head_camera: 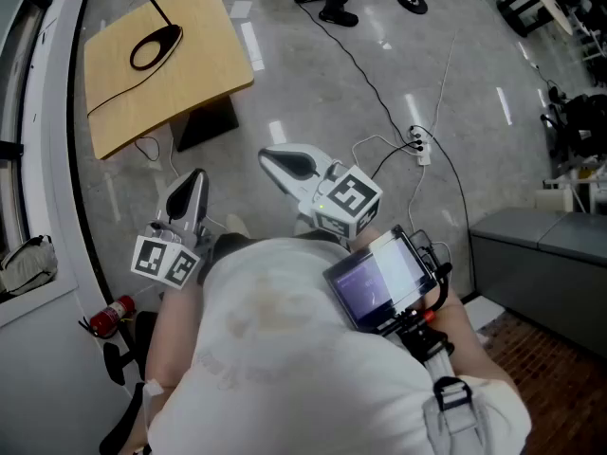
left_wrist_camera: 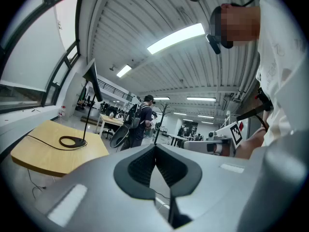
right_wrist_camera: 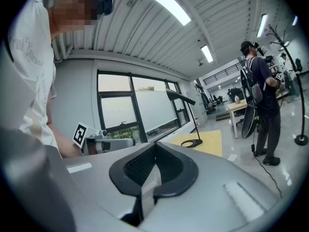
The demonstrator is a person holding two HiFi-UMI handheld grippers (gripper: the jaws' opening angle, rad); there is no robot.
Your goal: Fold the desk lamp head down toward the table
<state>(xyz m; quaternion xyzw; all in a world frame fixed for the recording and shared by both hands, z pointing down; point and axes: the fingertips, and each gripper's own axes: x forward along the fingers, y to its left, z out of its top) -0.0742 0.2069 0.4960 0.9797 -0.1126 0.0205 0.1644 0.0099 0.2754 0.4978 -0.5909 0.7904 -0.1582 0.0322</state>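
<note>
The desk lamp [head_camera: 155, 47] stands on the wooden table [head_camera: 190, 83], its ring-shaped base near the middle of the table's far edge. Its thin pole rises from the back of the ring. In the left gripper view the lamp [left_wrist_camera: 86, 124] carries its head high above the tabletop [left_wrist_camera: 43, 156], and in the right gripper view the lamp [right_wrist_camera: 192, 124] shows that head as a dark bar slanting at the top of the pole. A black cord [head_camera: 114, 98] runs from the base across the top to the table's left edge.

We hold both grippers well short of the table, over the grey floor and close to our body. The left gripper [head_camera: 194, 180] has its jaws pressed together with nothing between them, and its own view shows the ribbed pads [left_wrist_camera: 145, 166] meeting. The right gripper [head_camera: 270, 159] is closed and empty too.

Beyond the table a person with a backpack [right_wrist_camera: 260, 95] stands on the floor. A red fire extinguisher [head_camera: 109, 316] lies by the wall at our left.
</note>
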